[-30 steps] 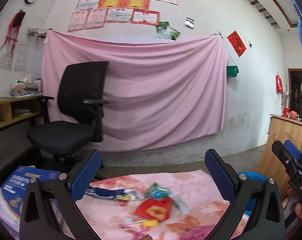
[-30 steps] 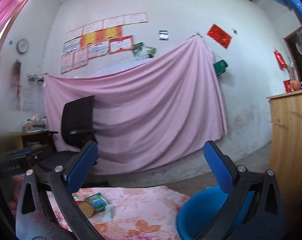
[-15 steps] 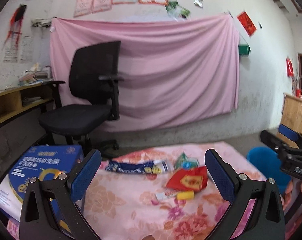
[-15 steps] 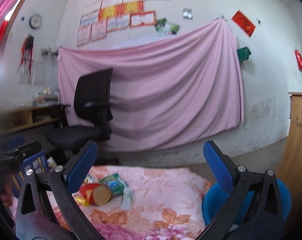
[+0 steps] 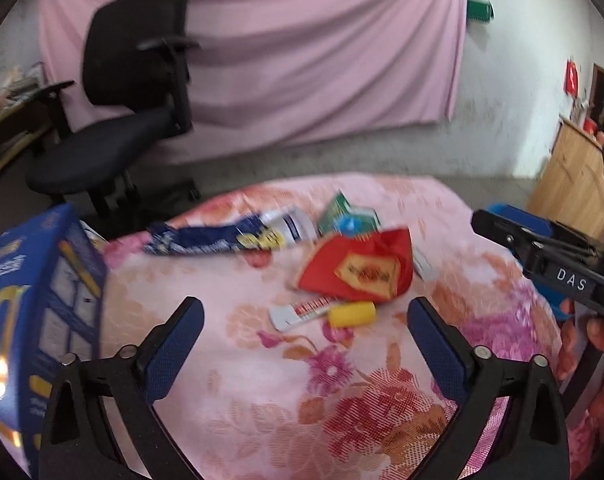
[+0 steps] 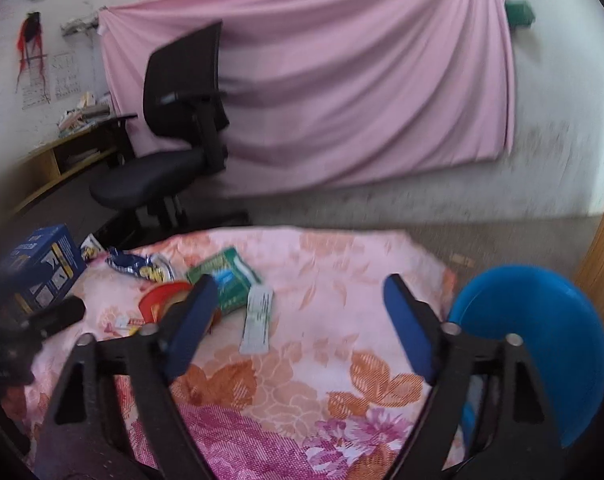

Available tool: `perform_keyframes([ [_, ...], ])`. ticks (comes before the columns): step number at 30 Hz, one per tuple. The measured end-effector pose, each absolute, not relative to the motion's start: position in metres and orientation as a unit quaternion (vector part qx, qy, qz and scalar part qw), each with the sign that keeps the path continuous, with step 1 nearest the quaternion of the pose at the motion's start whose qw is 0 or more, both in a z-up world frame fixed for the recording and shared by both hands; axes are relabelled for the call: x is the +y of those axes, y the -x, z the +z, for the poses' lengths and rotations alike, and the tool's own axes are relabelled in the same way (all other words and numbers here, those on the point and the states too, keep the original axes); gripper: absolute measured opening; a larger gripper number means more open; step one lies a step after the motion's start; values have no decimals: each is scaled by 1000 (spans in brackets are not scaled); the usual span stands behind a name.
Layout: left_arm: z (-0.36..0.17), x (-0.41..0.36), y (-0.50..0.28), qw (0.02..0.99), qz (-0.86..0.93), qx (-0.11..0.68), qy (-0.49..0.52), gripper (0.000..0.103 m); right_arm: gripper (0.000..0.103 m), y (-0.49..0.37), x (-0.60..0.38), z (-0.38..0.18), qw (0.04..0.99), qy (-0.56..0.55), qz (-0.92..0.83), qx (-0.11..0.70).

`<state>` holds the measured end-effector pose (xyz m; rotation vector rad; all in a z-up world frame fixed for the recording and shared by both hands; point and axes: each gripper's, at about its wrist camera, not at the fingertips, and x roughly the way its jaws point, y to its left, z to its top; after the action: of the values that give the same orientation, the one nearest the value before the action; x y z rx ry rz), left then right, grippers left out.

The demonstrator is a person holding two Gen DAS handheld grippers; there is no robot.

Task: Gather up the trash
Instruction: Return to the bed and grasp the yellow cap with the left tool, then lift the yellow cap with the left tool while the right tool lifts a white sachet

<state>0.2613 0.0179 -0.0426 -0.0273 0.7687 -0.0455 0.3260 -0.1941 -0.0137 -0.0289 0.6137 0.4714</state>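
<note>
1. Two grippers, left gripper [image 5: 305, 322] and right gripper [image 6: 300, 306], gape wide and empty, jaws just closing slightly.
2. Red wrapper [image 5: 358, 268] lies just ahead of the left gripper.
3. Blue bin [image 6: 542, 336] sits right of the right gripper.

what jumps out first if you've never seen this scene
A heap of trash in the middle of the flowered pink cloth: a red wrapper, a long blue wrapper behind it on the left, a green packet and a white sachet. A bright blue bin stands past the cloth's right edge. Behind, a pink sheet covers the wall, with a black office chair in front.
</note>
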Motion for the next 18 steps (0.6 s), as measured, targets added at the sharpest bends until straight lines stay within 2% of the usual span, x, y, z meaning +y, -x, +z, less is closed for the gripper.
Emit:
perform_keyframes([
  [2,-50,12,-269,918,-37,394,10,83,94,-331,-192,-19,918,14,232,321],
  [3,-52,10,-271,915,-42,401,10,79,94,-334,-190,-22,913,16,233,333],
  [5,-59,5,-280,907,-53,418,12,65,93,-337,-188,-26,907,21,232,350],
  [8,-66,3,-289,897,-62,436,23,51,91,-342,-184,-33,898,24,235,372],
  [9,-68,3,-289,897,-63,437,28,50,89,-345,-184,-36,894,24,236,381],
  [10,-69,4,-289,897,-64,437,34,48,85,-348,-184,-38,889,23,239,389],
  [12,-68,8,-288,898,-65,434,44,37,78,-353,-184,-42,880,20,245,407],
  [13,-66,11,-287,898,-65,433,49,28,75,-356,-182,-46,874,19,249,418],
  [15,-68,14,-287,896,-66,436,59,25,70,-362,-177,-53,860,22,260,439],
  [17,-69,15,-287,895,-66,436,59,25,62,-364,-170,-58,848,28,276,452],
  [18,-67,15,-286,896,-66,436,57,25,61,-363,-166,-59,844,35,282,454],
])
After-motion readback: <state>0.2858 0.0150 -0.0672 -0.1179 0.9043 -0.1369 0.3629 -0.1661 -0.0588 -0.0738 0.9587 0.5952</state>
